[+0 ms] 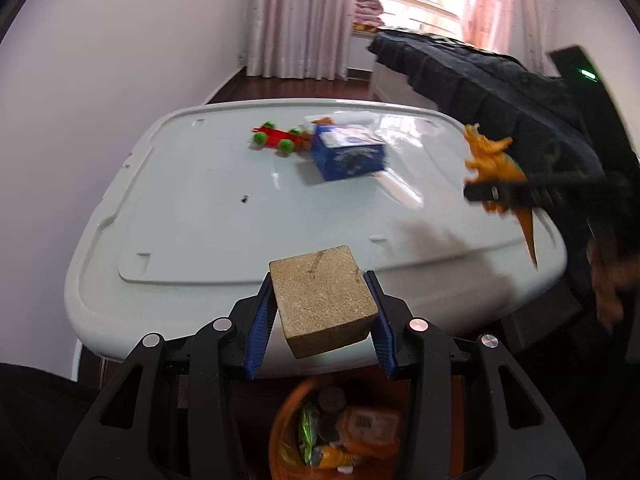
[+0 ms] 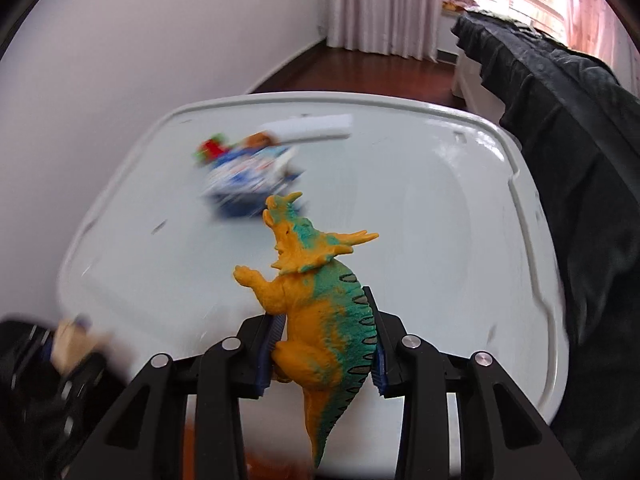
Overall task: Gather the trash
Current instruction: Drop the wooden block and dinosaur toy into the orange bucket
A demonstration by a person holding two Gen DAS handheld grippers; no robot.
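Note:
My left gripper (image 1: 322,300) is shut on a tan wooden block (image 1: 324,302) and holds it above the near edge of the white table (image 1: 192,208), over an orange bin (image 1: 288,432) with wrappers in it. My right gripper (image 2: 324,342) is shut on an orange and green toy dinosaur (image 2: 324,320) above the table's near side. In the left wrist view the dinosaur (image 1: 492,160) and right gripper (image 1: 500,192) show at the right. The left gripper (image 2: 60,356) with the block is blurred at the lower left of the right wrist view.
A blue and white carton (image 1: 348,152) lies mid-table, with a red toy car (image 1: 276,138) with green wheels to its left. A white packet (image 2: 308,128) lies behind the carton (image 2: 248,184). A dark quilted jacket (image 2: 572,160) hangs at the table's right. A wall is on the left.

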